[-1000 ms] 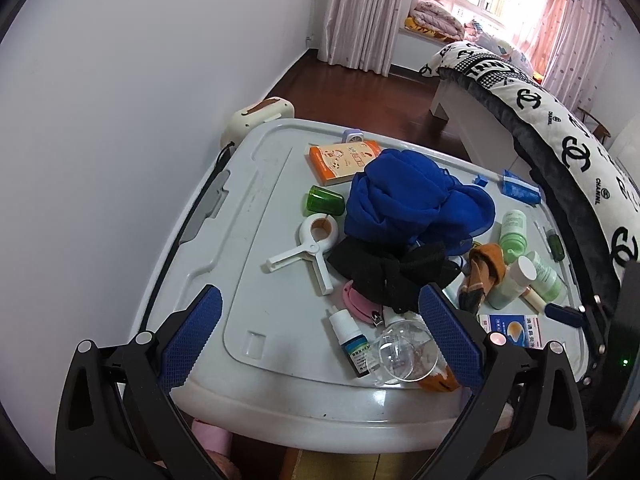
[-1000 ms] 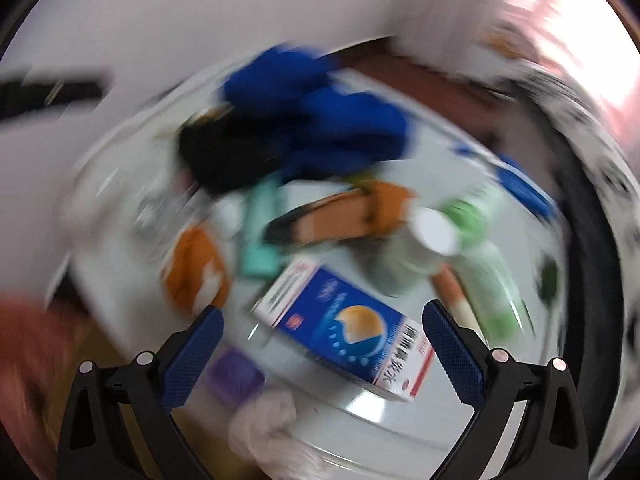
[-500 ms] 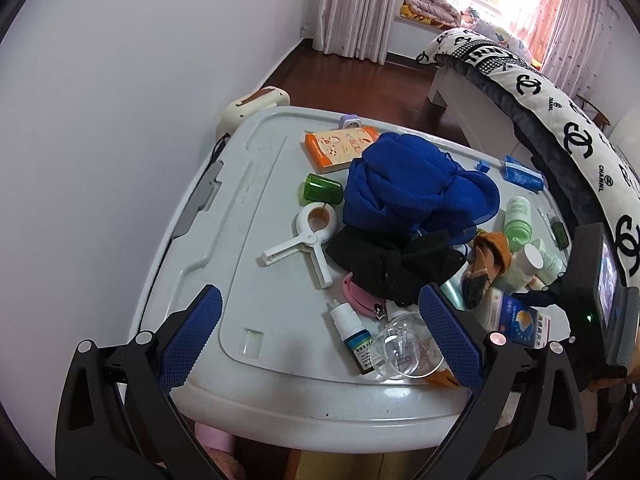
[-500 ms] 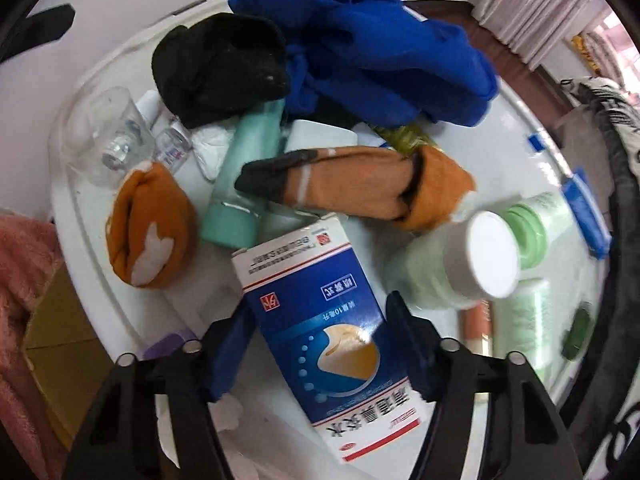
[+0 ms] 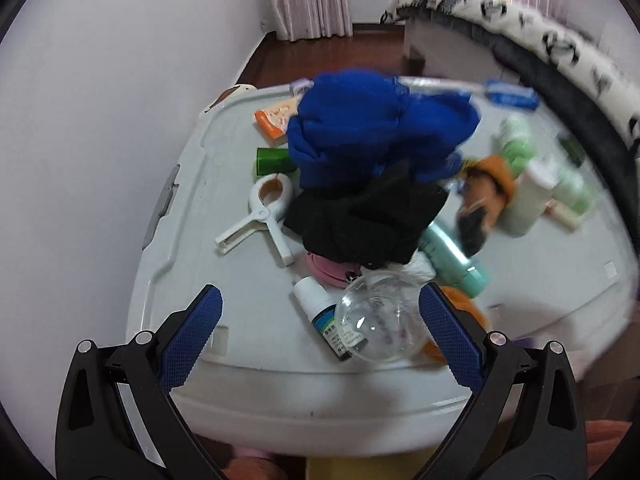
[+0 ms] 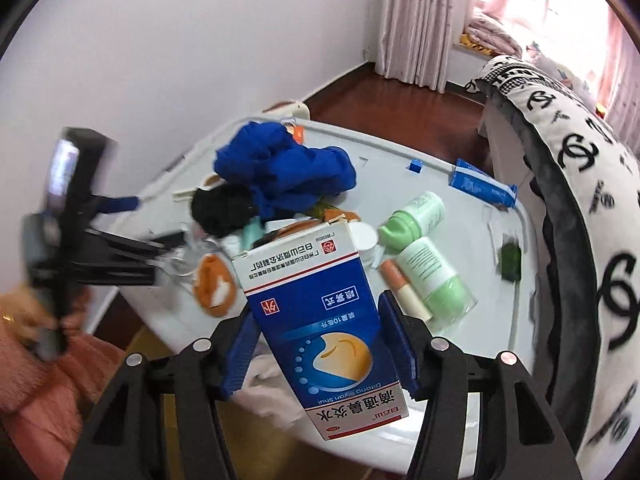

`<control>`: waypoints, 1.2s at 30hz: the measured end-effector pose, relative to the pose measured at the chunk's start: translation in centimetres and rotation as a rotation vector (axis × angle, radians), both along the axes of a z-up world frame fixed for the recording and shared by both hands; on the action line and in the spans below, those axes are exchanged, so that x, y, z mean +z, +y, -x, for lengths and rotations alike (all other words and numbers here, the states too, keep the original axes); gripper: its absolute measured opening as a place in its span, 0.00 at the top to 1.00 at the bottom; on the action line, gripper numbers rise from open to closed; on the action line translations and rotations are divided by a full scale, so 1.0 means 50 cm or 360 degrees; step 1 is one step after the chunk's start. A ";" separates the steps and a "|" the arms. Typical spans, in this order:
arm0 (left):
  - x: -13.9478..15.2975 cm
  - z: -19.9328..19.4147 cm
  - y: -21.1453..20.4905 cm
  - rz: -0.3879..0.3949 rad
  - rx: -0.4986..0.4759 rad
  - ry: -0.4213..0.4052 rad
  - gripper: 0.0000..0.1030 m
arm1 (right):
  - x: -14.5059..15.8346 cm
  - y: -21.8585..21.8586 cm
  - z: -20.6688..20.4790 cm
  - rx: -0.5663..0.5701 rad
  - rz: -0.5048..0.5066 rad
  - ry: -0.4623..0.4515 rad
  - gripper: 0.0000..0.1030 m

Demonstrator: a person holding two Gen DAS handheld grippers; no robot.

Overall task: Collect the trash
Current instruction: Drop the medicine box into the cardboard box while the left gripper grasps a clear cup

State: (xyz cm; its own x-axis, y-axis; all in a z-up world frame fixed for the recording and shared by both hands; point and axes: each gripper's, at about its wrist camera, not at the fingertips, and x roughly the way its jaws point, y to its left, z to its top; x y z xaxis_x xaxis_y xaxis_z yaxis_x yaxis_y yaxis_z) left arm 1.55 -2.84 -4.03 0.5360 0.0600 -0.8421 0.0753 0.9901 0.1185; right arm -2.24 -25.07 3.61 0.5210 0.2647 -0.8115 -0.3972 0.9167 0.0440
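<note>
My right gripper [image 6: 320, 332] holds a blue and white medicine box [image 6: 308, 280] between its blue pads, clear of the white plastic tabletop [image 6: 400, 160]; its jaws are still closing on the box. My left gripper [image 5: 320, 300] is open low over the near edge, with a small white dropper bottle [image 5: 320, 312] and a clear plastic cup [image 5: 376, 316] lying between its fingers, untouched. In the right wrist view the left gripper [image 6: 120, 248] shows blurred at the left, held by a person's pink sleeve [image 6: 48, 380].
A blue cloth [image 5: 372, 128] and a black cloth [image 5: 360, 220] are heaped mid-table. Around them lie a white clip [image 5: 264, 216], a green cap [image 5: 274, 160], an orange packet [image 5: 274, 118], a teal tube [image 5: 452, 256] and green bottles [image 6: 436, 276]. A bed [image 6: 580, 160] borders the right side.
The right gripper closed on the medicine box and lifted it off the table. The left gripper sank and moved in closer over the cup and dropper bottle.
</note>
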 end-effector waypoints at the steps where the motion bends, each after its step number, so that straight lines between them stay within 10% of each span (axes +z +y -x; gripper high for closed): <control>1: -0.011 -0.005 -0.003 -0.0003 0.0003 0.0014 0.07 | 0.006 0.003 0.015 0.0000 -0.0022 -0.0007 0.44; 4: -0.030 -0.011 -0.010 -0.0021 -0.0010 0.0058 0.15 | 0.007 0.021 0.047 0.0006 -0.0064 -0.0014 0.44; 7: -0.025 -0.011 -0.009 0.0021 -0.0065 0.0059 0.72 | 0.026 0.030 0.078 0.0010 -0.0111 -0.0031 0.44; 8: -0.028 -0.013 -0.003 0.0049 -0.0054 0.0075 0.76 | 0.031 0.029 0.087 0.0008 -0.0129 -0.0035 0.44; 17: -0.012 -0.009 0.048 0.0263 -0.0035 0.0060 0.76 | 0.016 0.021 0.117 -0.0071 -0.0206 -0.0026 0.44; 23: 0.066 0.113 0.034 0.0295 -0.0304 0.0012 0.76 | 0.005 0.022 0.160 -0.0087 -0.0243 0.0011 0.44; 30: -0.055 0.304 -0.100 0.0202 -0.0773 0.0511 0.76 | -0.120 0.034 0.242 -0.0145 -0.0248 0.0362 0.41; 32: -0.109 0.337 -0.121 0.0183 -0.0825 0.0665 0.45 | -0.164 0.026 0.255 -0.0187 -0.0216 0.0465 0.16; 34: -0.168 0.356 -0.139 0.0110 -0.0859 0.0827 0.22 | -0.190 0.005 0.270 -0.0309 -0.0166 0.0423 0.14; 36: -0.193 0.360 -0.147 0.0039 -0.0870 0.0855 0.22 | -0.200 -0.012 0.270 -0.0380 -0.0191 0.0431 0.13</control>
State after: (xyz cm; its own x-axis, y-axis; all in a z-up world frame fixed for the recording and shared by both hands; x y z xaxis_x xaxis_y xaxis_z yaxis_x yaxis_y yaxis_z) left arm -16.46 -10.20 -13.68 0.0008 -0.1181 -0.9930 0.5964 0.7971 -0.0943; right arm -15.74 -25.70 -6.37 0.3501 0.2634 -0.8989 -0.1324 0.9639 0.2308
